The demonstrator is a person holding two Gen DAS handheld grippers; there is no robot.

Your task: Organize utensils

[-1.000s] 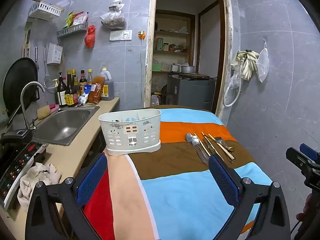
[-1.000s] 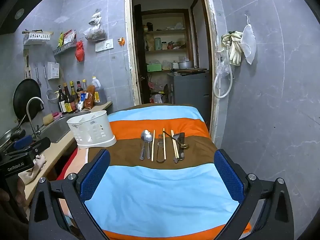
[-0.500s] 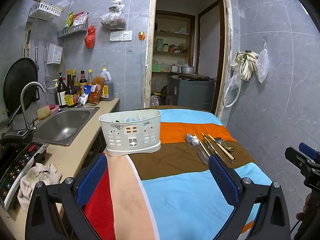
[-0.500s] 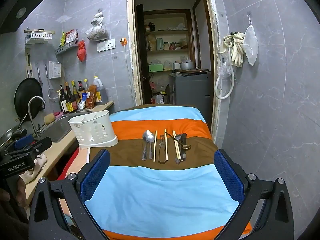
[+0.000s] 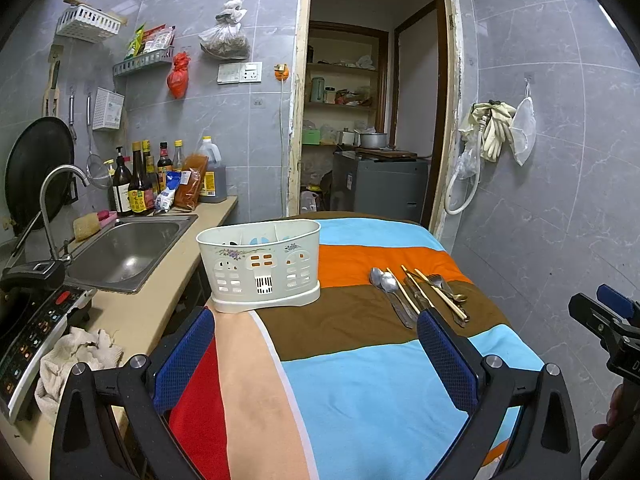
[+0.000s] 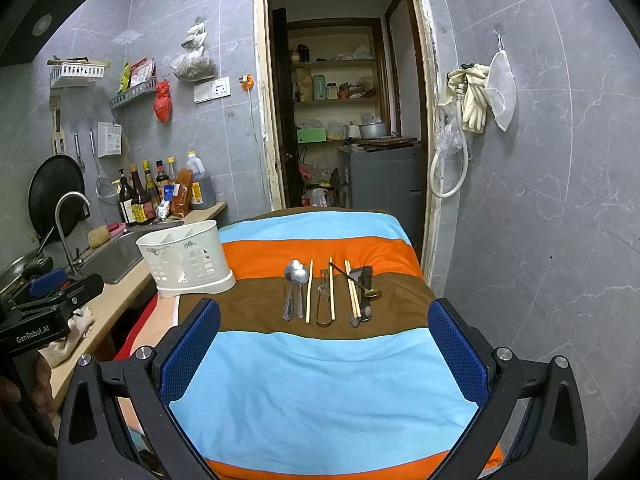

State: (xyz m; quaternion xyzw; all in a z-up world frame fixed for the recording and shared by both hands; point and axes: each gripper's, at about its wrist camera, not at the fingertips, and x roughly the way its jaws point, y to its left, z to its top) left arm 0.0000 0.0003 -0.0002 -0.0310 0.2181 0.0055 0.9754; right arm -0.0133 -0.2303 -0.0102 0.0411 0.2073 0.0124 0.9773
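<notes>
A white plastic utensil caddy [image 5: 260, 266] with dividers stands at the table's left edge on the striped cloth; it also shows in the right wrist view [image 6: 185, 258]. A row of utensils lies on the brown stripe: two spoons [image 6: 295, 286], wooden chopsticks [image 6: 309, 291], a peeler [image 6: 323, 300], more chopsticks [image 6: 352, 294] and dark-handled pieces. They also show in the left wrist view [image 5: 416, 292]. My left gripper [image 5: 316, 354] is open and empty, near the caddy. My right gripper [image 6: 324, 350] is open and empty, a little short of the utensils.
A striped cloth [image 6: 320, 380] covers the table. A steel sink [image 5: 124, 248] with a tap, sauce bottles [image 5: 138, 188], an induction cooker [image 5: 28, 328] and a rag [image 5: 76, 356] sit on the counter at left. A doorway [image 6: 344, 120] opens behind the table. A tiled wall is on the right.
The right gripper has shifted slightly, so the utensils and caddy sit a little further right in its view. The left gripper has barely moved. Both stay open.
</notes>
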